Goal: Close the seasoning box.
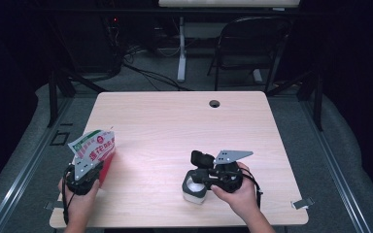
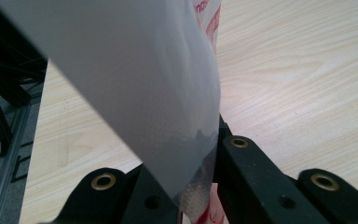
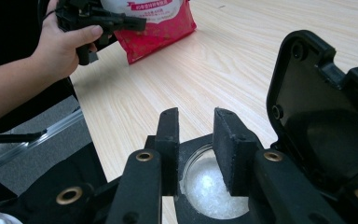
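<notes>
High overhead forward-down; gripper cameras close, sharing the table (image 1: 175, 121).

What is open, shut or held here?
bag: upright at the table's left edge, held by the left gripper.
left gripper: shut on the bag.
container: lid flipped open, white grains inside.
right gripper: open above the container, nothing between its jaws.

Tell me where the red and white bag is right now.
In the high view the red and white bag stands near the table's left edge, clamped by the left gripper.
</notes>
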Available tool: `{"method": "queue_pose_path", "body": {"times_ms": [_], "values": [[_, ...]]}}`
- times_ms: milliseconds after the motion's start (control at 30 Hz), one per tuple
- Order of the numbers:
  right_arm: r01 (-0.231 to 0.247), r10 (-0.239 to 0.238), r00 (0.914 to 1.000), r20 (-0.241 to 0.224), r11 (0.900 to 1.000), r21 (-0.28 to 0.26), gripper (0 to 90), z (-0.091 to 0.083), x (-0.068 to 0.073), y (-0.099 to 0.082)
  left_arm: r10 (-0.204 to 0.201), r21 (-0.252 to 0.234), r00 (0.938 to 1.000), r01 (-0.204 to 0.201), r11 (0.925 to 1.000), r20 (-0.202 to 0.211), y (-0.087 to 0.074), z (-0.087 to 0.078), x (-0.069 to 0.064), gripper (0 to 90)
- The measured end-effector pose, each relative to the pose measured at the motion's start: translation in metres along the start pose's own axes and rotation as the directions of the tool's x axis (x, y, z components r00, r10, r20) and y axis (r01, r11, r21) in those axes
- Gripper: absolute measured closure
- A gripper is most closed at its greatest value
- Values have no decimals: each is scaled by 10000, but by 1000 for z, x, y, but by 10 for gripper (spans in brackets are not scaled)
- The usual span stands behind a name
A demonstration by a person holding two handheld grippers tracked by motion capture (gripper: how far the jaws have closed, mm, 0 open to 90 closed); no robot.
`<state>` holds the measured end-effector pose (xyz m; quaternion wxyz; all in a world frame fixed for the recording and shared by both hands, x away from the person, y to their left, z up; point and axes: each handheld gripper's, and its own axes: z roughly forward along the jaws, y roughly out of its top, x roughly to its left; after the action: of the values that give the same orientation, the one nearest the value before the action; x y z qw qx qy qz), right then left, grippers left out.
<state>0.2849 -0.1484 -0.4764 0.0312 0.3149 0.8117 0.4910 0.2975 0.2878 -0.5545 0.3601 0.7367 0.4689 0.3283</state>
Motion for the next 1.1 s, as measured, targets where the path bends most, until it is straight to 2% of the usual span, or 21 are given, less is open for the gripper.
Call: {"method": "queue_pose_path", "body": {"times_ms": [233, 467, 600, 633, 700, 900, 1033, 1100], "values": [[90, -90, 10000, -10, 9999, 58, 714, 1, 2, 1, 121, 81, 9996, -124, 9999, 249, -1, 2, -4, 865], [89, -89, 10000, 15, 9999, 49, 711, 1, 2, 2, 326, 109, 9984, -332, 9994, 460, -1, 6, -11, 800], [104, -104, 9999, 10, 9999, 48, 711, 1, 2, 2, 262, 120, 9969, -271, 9996, 742, -1, 6, -13, 741], [129, -129, 9999, 20, 9999, 77, 711, 1, 2, 2, 111, 100, 9949, -121, 9999, 1004, -2, 7, -14, 697], [121, -121, 9999, 11, 9999, 57, 709, 2, 2, 2, 62, 29, 9915, -66, 10000, 1299, -3, 9, -16, 589], [171, -172, 9999, 23, 9998, 73, 690, 1, 3, 3, 344, 24, 9761, -357, 9994, 2146, -3, 15, -30, 294], [199, -199, 9998, 34, 9998, 57, 680, 1, 3, 4, 621, 296, 9670, -716, 9970, 2470, -5, 18, -39, 279], [206, -206, 9998, 34, 9998, 46, 670, 1, 3, 4, 836, 378, 9583, -975, 9945, 2731, -6, 19, -45, 279]]}}
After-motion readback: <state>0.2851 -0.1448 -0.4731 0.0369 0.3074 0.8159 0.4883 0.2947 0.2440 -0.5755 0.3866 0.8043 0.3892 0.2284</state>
